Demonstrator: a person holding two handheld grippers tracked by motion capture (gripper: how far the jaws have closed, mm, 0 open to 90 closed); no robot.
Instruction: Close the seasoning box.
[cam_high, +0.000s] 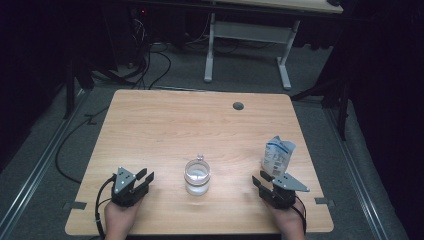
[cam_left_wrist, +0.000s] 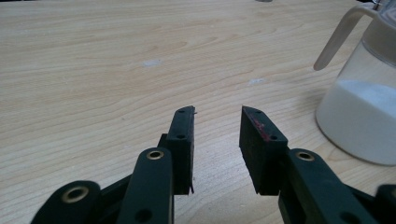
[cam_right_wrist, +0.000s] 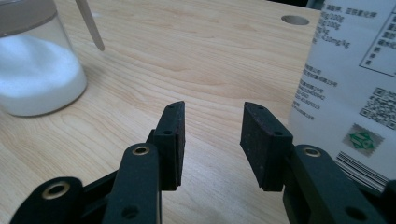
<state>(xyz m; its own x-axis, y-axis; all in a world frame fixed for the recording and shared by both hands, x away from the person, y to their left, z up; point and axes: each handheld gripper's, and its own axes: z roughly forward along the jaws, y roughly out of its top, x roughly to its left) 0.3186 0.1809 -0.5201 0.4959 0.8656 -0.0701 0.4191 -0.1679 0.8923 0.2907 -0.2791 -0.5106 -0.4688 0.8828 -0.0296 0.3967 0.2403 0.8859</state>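
Scanning left to right across the desk (cam_high: 150, 125): left gripper (cam_high: 141, 181) rested near the front-left corner, jaws spread with nothing between them, bare wood showing through the gap in the left gripper view. Wide open wood lay ahead of it and to its left, with the desk's left edge close on that side.

Glass jar (cam_high: 197, 176) stood upright at centre front, between the two grippers and apart from both, part-filled with white powder (cam_left_wrist: 369, 109). A thin handle (cam_left_wrist: 336, 37) leaned out over its rim toward the left gripper.

Right gripper (cam_high: 261, 183) sat at front-right, jaws likewise spread and empty. White pouch (cam_high: 278, 156) stood just beyond it, beside the right jaw rather than between the two; touching or not, could not tell.

Risks, as judged: the pouch looked light and tall, so a sideways nudge from the right gripper's outer jaw would likely topple or skid it toward the right edge, which lay near. The jar's protruding handle could catch a jaw on a careless approach from the left and tip powder out. Roomiest path for either gripper was forward over the bare middle and back of the desk, up to the cable hole (cam_high: 238, 106).
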